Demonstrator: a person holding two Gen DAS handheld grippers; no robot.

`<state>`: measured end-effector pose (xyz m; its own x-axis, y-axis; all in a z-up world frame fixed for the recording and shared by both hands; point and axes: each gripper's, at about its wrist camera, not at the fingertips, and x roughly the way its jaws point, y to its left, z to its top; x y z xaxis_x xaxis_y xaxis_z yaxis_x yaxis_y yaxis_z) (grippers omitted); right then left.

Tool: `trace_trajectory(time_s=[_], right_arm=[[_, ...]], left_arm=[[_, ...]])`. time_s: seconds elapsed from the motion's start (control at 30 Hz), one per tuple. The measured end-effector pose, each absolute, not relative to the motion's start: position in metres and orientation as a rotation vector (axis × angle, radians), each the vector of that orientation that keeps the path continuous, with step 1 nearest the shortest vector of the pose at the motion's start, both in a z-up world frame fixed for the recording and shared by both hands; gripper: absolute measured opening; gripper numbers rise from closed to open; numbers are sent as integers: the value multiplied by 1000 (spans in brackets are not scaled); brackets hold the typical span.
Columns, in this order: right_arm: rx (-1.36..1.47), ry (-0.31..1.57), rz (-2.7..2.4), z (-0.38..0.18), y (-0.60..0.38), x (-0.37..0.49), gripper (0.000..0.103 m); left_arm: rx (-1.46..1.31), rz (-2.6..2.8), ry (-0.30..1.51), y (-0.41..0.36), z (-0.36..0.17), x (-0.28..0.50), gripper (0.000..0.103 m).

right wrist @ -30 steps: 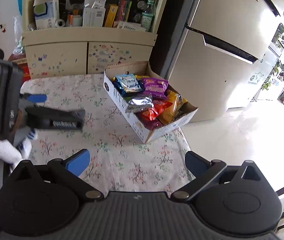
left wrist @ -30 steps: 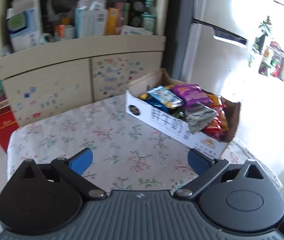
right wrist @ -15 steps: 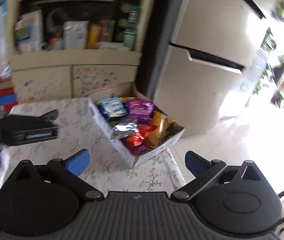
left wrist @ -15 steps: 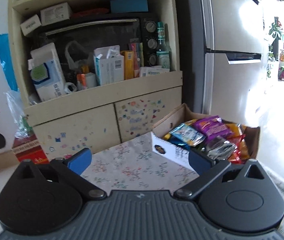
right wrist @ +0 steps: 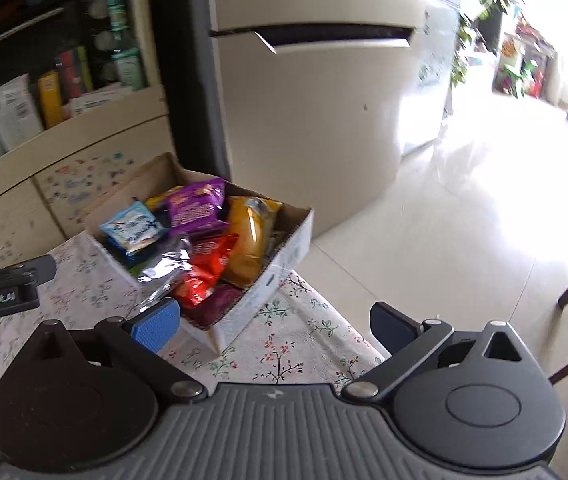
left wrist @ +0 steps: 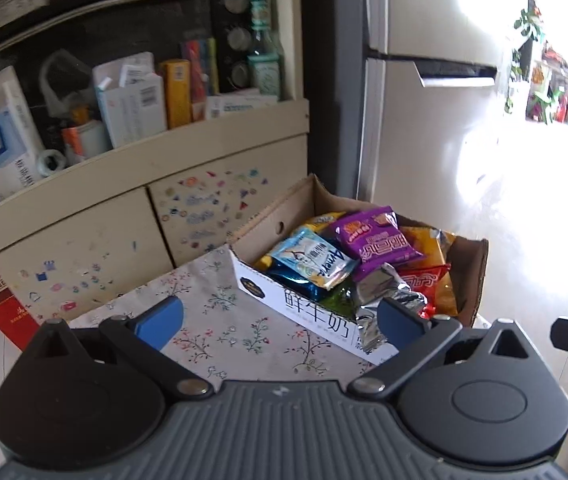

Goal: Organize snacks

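Observation:
A cardboard box [left wrist: 308, 312] [right wrist: 284, 256] full of snack packets sits on the floral tablecloth [left wrist: 228, 320] [right wrist: 284, 344]. On top lie a purple packet [left wrist: 376, 242] [right wrist: 196, 208], a light blue packet [left wrist: 312, 258] [right wrist: 134, 228], a silver packet [left wrist: 380, 296] [right wrist: 168, 266], a red packet [right wrist: 204, 272] and an orange packet [right wrist: 250, 240]. My left gripper [left wrist: 280, 318] is open just in front of the box's near wall, nothing between its fingers. My right gripper [right wrist: 276, 326] is open near the box's front corner, empty. The left gripper's body [right wrist: 0, 284] shows at the left of the right wrist view.
Behind the table stands a cream cabinet [left wrist: 136, 184] with a shelf of boxes and bottles. A refrigerator [left wrist: 424, 120] [right wrist: 316, 100] is to the right. The table edge [right wrist: 348, 320] drops to a bright tiled floor. A red carton [left wrist: 0, 304] stands on the floor at left.
Both grippers have swung right and closer to the box. The left view tilted down from the shelves; the right view turned toward the refrigerator and floor. Both stay open.

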<state>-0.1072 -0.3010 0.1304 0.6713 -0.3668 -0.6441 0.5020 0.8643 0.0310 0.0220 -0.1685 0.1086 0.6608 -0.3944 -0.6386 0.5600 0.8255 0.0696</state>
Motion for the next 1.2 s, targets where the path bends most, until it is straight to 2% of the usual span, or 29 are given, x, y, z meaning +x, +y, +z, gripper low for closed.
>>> trace_trajectory(time_s=[0.57,1.2], right_arm=[[305,768,-487,83,-328,-44,103],[299,820,-507,70,-330,6,103]], left_arm=[[368,-491,762,-212,79,64,102],[413,-410,822,-220,51,95,102]])
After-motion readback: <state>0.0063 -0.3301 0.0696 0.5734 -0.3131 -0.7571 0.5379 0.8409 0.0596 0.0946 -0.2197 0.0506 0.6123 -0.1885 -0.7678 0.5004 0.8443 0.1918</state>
